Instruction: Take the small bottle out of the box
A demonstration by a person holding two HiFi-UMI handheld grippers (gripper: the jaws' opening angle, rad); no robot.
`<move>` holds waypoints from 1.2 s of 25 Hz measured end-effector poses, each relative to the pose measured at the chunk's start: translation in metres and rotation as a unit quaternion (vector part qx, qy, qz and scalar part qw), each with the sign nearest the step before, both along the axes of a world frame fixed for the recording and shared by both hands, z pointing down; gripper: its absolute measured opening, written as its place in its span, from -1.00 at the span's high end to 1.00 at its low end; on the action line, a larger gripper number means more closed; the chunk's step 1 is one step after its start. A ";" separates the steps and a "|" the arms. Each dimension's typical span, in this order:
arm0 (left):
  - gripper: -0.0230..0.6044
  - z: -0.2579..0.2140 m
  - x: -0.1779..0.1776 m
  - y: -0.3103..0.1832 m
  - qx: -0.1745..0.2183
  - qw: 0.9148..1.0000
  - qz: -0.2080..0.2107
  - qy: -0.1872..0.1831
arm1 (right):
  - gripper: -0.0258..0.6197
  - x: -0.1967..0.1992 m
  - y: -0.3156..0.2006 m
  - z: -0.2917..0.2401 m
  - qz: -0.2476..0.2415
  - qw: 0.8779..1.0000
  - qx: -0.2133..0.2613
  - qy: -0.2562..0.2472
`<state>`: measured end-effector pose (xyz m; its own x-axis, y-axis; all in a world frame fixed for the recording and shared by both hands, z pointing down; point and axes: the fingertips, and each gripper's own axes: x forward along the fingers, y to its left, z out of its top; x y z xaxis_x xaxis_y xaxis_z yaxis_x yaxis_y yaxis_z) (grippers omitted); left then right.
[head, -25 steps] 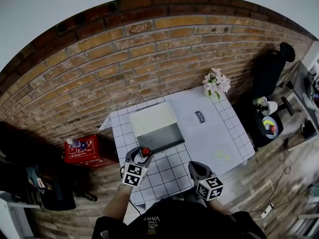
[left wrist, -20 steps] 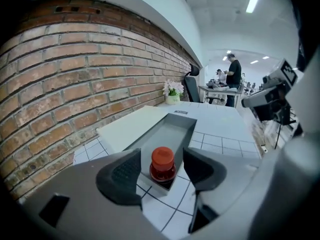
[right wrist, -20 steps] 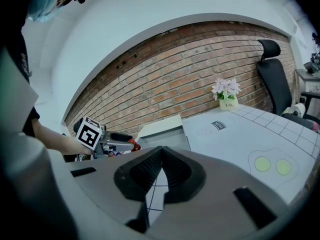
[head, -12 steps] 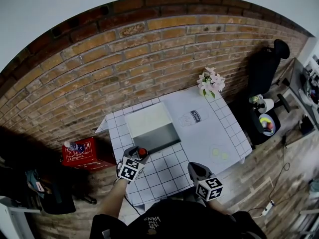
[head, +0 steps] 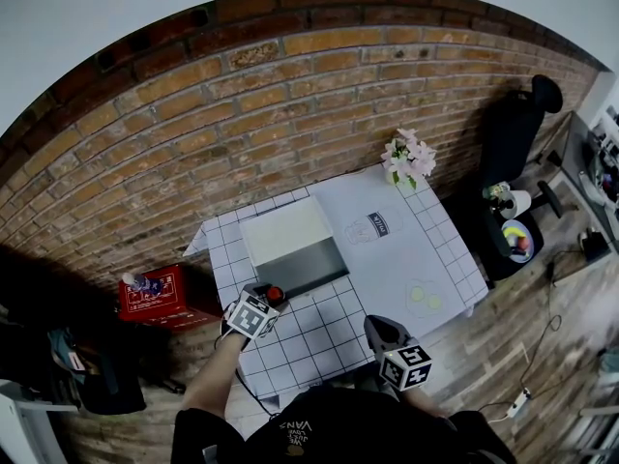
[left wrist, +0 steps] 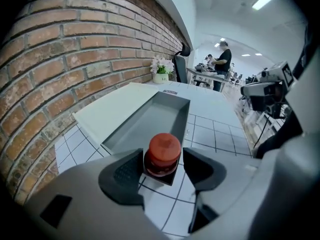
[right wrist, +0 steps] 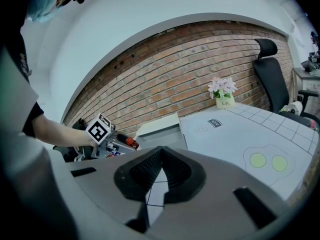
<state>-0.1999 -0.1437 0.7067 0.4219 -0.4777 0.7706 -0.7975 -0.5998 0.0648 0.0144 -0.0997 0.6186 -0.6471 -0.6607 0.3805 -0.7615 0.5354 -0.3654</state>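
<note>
Nearest, the right gripper (right wrist: 161,160) hangs over the table's (head: 324,348) near edge with its jaws pressed together on nothing. Further left, the left gripper (left wrist: 161,170) is clamped on the red-capped small bottle (left wrist: 162,154), outside and just near of the open grey box (head: 290,245). Flowers (head: 406,159) stand far right.

Below its red cap, the small dark bottle (left wrist: 162,153) is largely masked by the grey left gripper (left wrist: 161,170), label unreadable.
</note>
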 end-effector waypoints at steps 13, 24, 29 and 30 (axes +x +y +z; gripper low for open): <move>0.23 -0.002 -0.001 -0.002 -0.018 1.000 0.008 0.016 | 0.92 0.003 0.000 0.003 -0.001 1.000 -0.001 0.015; 0.28 -0.010 0.001 -0.001 0.007 1.000 0.010 0.014 | 0.92 0.001 0.001 -0.001 0.004 1.000 0.005 0.010; 0.29 -0.017 0.000 0.000 0.015 0.999 -0.004 0.036 | 0.92 0.000 0.006 -0.002 0.012 1.000 0.010 0.008; 0.29 -0.018 0.000 0.001 0.017 0.999 -0.004 0.036 | 0.92 -0.001 0.007 -0.003 0.013 1.000 0.010 0.007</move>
<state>-0.2004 -0.1426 0.6885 0.4721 -0.5065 0.7215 -0.7959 -0.5968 0.1018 0.0136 -0.0923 0.6158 -0.6239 -0.6854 0.3754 -0.7805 0.5223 -0.3435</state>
